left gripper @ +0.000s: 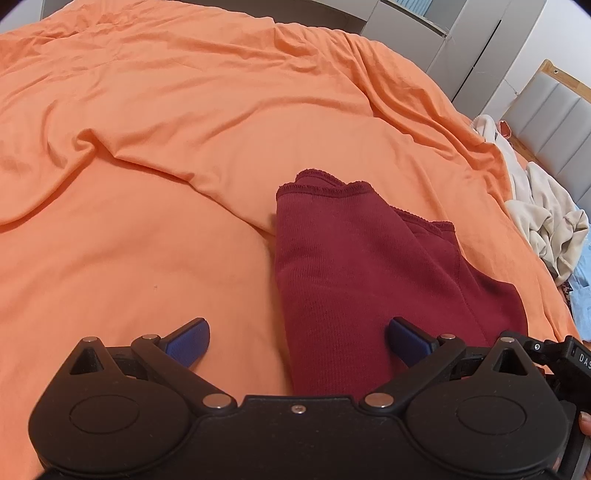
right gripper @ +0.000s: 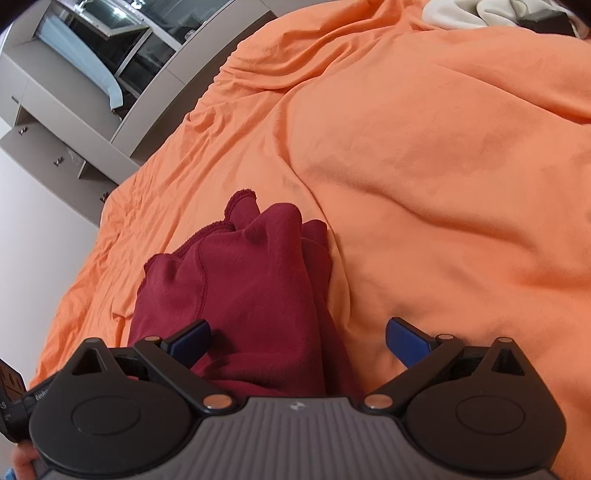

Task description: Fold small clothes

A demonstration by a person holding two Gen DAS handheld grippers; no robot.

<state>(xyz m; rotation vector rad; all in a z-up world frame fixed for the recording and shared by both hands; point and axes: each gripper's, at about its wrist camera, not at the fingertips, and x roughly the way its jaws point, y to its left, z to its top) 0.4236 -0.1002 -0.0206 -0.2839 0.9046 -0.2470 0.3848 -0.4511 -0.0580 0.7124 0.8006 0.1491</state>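
A dark red knit garment [left gripper: 354,266] lies folded into a narrow strip on the orange bed cover [left gripper: 166,147]. My left gripper [left gripper: 297,339] is open, its blue pads wide apart just above the garment's near end; the right pad is over the cloth, the left pad over bare cover. In the right wrist view the same garment [right gripper: 251,280] lies bunched and creased. My right gripper [right gripper: 297,339] is open over its near end, left pad on the cloth, right pad over the cover [right gripper: 443,166]. Neither gripper holds anything.
A heap of cream and light blue clothes [left gripper: 546,225] lies at the bed's right edge, also seen in the right wrist view [right gripper: 476,11]. Grey cupboards [left gripper: 476,48] and a padded headboard [left gripper: 554,110] stand beyond. A grey shelf unit [right gripper: 74,92] stands beside the bed.
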